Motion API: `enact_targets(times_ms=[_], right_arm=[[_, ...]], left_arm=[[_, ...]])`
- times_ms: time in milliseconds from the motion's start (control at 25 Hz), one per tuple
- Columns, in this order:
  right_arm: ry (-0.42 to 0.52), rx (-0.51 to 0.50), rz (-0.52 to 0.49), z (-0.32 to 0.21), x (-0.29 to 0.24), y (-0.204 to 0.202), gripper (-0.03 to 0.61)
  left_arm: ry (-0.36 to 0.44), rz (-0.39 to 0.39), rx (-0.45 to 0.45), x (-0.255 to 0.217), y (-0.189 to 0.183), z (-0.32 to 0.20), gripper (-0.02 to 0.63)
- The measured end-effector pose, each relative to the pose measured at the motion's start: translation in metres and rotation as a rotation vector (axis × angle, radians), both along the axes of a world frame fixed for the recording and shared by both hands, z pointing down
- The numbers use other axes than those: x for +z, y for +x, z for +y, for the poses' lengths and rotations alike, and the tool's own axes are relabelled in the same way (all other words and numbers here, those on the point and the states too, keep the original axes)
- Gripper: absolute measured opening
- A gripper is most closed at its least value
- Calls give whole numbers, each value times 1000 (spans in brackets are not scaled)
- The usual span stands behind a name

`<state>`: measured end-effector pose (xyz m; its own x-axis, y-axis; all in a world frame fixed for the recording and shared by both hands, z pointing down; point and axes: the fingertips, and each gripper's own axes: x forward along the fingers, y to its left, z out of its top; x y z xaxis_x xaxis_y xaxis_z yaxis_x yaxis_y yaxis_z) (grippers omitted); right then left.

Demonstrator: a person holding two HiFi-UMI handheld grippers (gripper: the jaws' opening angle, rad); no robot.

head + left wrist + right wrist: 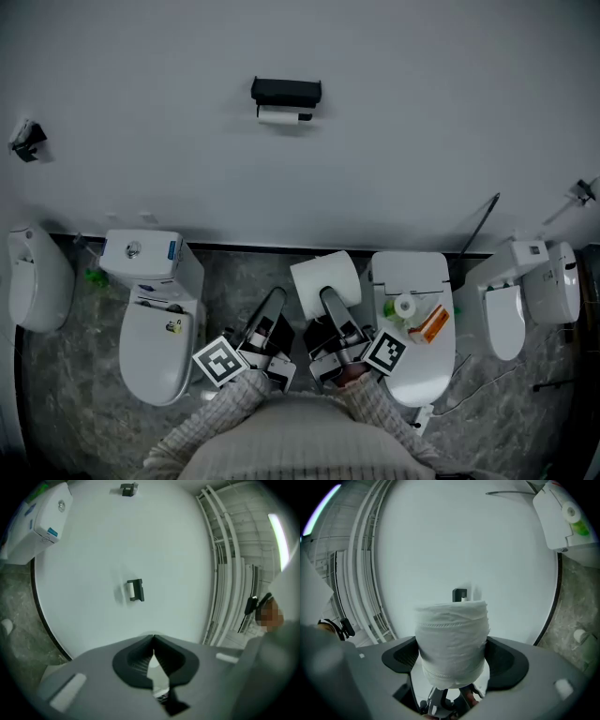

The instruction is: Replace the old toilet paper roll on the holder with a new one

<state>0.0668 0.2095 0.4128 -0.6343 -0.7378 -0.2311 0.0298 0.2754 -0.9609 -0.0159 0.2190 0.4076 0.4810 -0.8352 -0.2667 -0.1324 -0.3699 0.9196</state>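
A black holder (286,91) is fixed high on the white wall, with a thin old roll (281,116) hanging under it. Both gripper views show the holder (136,590) (460,594) far ahead. My right gripper (330,302) (452,654) is shut on a full white toilet paper roll (326,279) (452,639), which stands upright between the wide-spread jaws. To its left, my left gripper (275,302) (153,638) is shut, with nothing between its jaws. Both grippers are held low and close to my body, well below the holder.
A white toilet (155,309) with its tank stands at the left. Another toilet (412,277) at the right carries a small tape roll (405,306) and an orange box (431,323) on its lid. White fixtures (37,277) (539,291) flank both sides. A marbled grey floor (234,291) lies between the toilets.
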Motion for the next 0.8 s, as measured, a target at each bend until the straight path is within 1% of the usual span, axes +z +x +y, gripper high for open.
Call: enact_targets(times_ms=[120, 240, 440, 640, 800], right_arm=[[2, 17, -7, -34, -1, -5, 433], [10, 56, -17, -73, -4, -6, 433], [-15, 123, -20, -140, -6, -12, 433], [-16, 155, -18, -198, -10, -23, 433], [-28, 186, -16, -242, -7, -28, 433]], left_arm=[[8, 3, 12, -2, -5, -36, 9], [16, -4, 31, -5, -10, -73, 8], [6, -5, 63, -9, -25, -139, 8], [14, -3, 81, -18, -39, -206, 9], [28, 4, 99, -23, -48, -251, 8]])
